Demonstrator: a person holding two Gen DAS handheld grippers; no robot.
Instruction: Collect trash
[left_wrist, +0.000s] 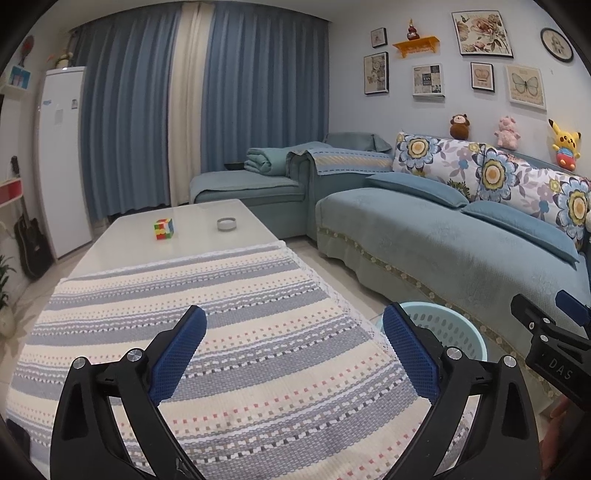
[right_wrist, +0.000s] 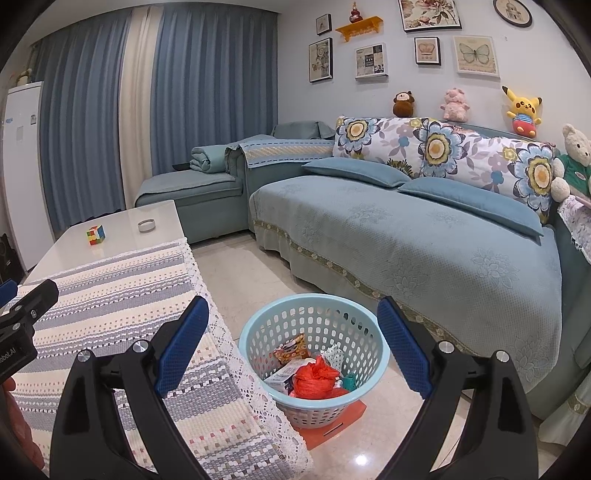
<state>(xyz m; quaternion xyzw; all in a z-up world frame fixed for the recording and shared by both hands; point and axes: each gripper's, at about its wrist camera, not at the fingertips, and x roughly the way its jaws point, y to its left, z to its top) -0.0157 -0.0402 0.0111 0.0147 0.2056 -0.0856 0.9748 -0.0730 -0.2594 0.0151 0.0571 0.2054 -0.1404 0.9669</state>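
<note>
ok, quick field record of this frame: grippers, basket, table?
left gripper: open, empty, over the striped tablecloth
right gripper: open, empty, above the basket
basket: light blue, on floor beside table, holds red plastic bag, snack wrapper, small carton
coffee table: Rubik's cube, ashtray

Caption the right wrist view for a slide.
Open right gripper above a light-blue basket of trash beside the cloth-covered table.

1 basket (right_wrist: 314, 334); 2 grippers (both open); 1 cube (right_wrist: 96, 235)
</note>
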